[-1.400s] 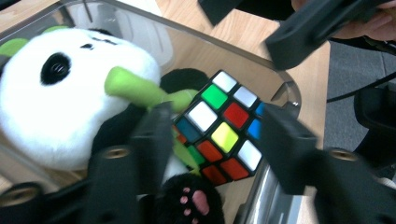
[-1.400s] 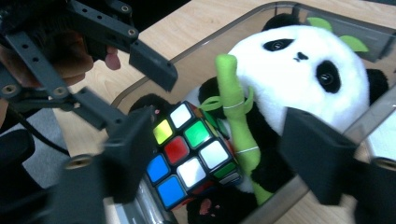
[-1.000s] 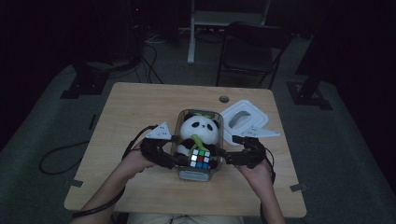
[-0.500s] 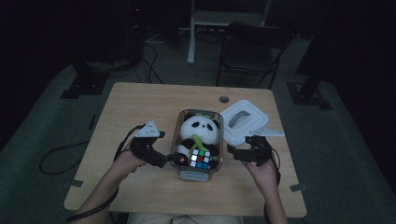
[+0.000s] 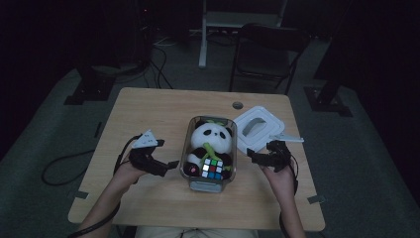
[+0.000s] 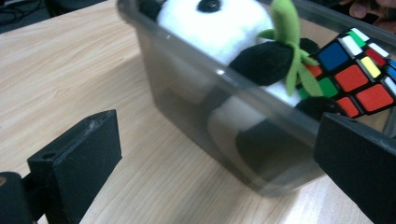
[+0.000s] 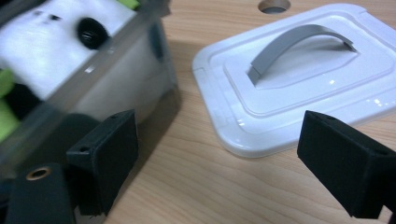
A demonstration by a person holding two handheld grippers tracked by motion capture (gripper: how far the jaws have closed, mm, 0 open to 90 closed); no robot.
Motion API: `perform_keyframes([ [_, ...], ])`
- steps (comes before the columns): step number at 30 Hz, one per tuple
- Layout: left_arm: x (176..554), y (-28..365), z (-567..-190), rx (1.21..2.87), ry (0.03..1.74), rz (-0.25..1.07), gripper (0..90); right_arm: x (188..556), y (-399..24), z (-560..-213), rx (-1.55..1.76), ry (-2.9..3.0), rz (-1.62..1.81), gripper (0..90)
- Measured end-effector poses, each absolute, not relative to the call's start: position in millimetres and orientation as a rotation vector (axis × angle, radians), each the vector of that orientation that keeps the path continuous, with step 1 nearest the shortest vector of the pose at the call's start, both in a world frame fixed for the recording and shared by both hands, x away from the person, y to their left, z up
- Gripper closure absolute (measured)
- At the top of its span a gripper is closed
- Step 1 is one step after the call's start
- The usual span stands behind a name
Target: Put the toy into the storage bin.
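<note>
Lying between the left gripper (image 5: 171, 164) and right gripper (image 5: 251, 157) — both wide open, empty — clear container (image 5: 190, 144), long axis pointing away, panda (image 5: 214, 139) head at far end.

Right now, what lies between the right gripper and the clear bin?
Bare tabletop separates the right gripper from the clear bin in the high view; jaws stand open.

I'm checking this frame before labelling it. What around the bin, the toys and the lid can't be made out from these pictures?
- Panda: its lower body, in the high view, is covered by the cube.
- Bin: far end cut off by the left gripper view's top edge.
- Panda's face: blurred in the right gripper view, behind the bin wall.
- Lid: right side cut off by the right gripper view's edge.
- Red item in the bin: too small to identify.
</note>
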State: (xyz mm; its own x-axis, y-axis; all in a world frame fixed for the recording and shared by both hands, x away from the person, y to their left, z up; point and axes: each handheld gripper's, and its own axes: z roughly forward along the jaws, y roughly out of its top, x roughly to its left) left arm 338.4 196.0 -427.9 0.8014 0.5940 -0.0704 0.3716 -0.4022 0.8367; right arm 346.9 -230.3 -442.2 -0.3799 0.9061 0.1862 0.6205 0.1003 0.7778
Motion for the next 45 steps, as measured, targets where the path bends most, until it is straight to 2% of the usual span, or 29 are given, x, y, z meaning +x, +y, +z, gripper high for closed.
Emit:
perform_keyframes([
  [8,343.2,207.2,-448.6,2.064,0.763,0.298,1.8,359.0,-234.4,-456.3,1.549,1.990,1.125,13.9],
  [17,342.8,215.9,-467.5,2.072,0.811,0.301,1.8,378.2,-233.0,-464.9,1.588,1.918,1.092,18.6],
  [24,340.5,215.8,-474.7,2.070,0.822,0.315,1.7,405.4,-222.0,-474.3,1.599,1.861,1.033,24.8],
  [33,339.3,214.4,-477.8,2.068,0.825,0.324,1.7,445.5,-205.0,-484.9,1.669,1.794,0.971,25.3],
  [42,339.0,216.5,-476.4,2.049,0.837,0.342,1.8,477.9,-188.4,-501.8,1.747,1.763,0.867,37.2],
  [44,338.7,216.7,-476.4,2.047,0.840,0.340,1.7,481.1,-185.3,-506.7,1.750,1.770,0.841,44.8],
  [45,338.5,216.6,-476.5,2.046,0.841,0.342,1.8,482.5,-184.1,-509.2,1.752,1.777,0.830,45.2],
])
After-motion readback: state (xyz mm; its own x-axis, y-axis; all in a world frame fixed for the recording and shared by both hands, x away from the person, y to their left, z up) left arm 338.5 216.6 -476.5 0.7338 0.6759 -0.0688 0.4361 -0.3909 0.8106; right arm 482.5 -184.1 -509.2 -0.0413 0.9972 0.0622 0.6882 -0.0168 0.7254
